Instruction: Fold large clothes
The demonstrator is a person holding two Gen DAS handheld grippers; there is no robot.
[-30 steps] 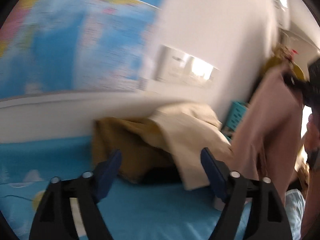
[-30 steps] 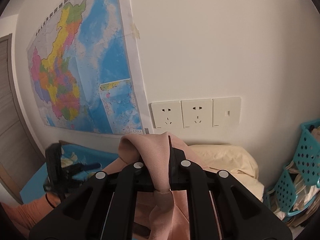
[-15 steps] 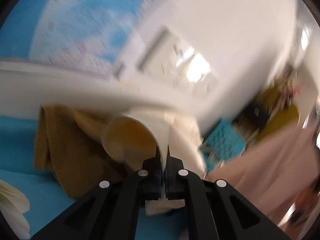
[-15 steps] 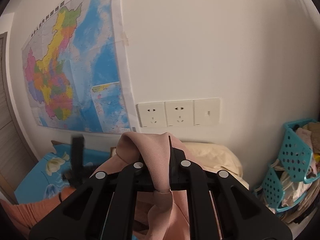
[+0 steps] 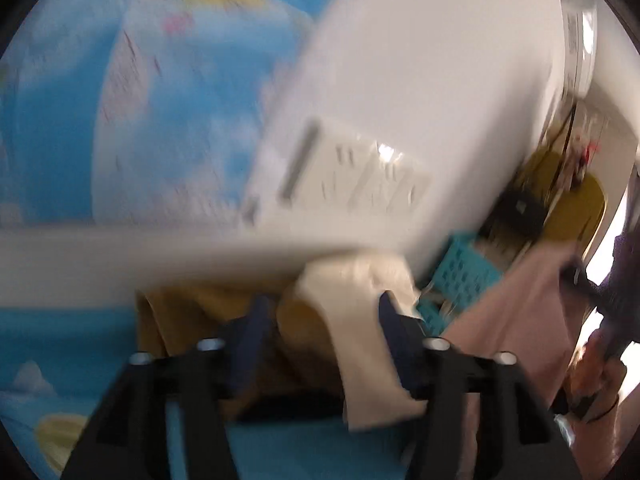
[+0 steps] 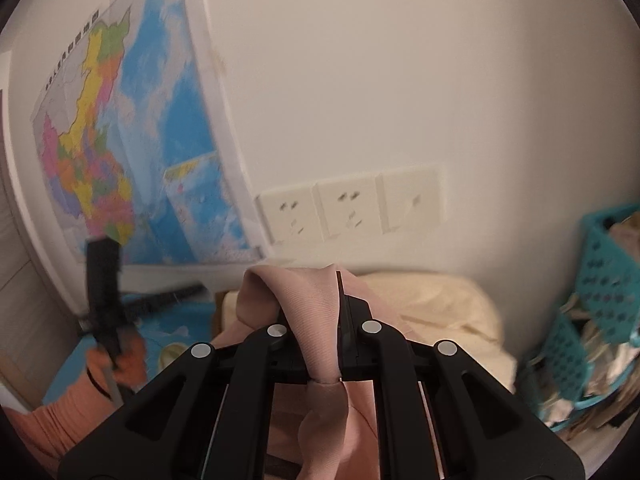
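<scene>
Two wrist-camera views of a bedroom corner, both somewhat blurred. The right gripper point(image 6: 339, 322) is raised in front of a white wall, its jaws closed tight on a bunched fold of a soft pink ribbed garment point(image 6: 316, 320), which humps over the jaws and hangs down below them. The left gripper point(image 5: 322, 330) hovers low over a bed with a bright blue printed sheet point(image 5: 60, 340), its jaws parted wide and holding nothing. Between and beyond them lies a heap of a mustard-brown cloth point(image 5: 180, 316) under a cream cloth point(image 5: 360, 344). In the left view the pink garment point(image 5: 516, 312) drapes at the far right, well apart from the open jaws.

Behind are a colourful wall map point(image 6: 100, 140), three white wall sockets point(image 6: 352, 204) and a turquoise plastic basket point(image 6: 600, 288) stuffed with items.

Likely risks: the pink garment hangs from a single bunched pinch, so it may twist or slip out if swung. The open left jaws point at the wrong pile and could catch the cream cloth instead of a pink edge. The blur suggests quick motion, making a missed grasp more likely.
</scene>
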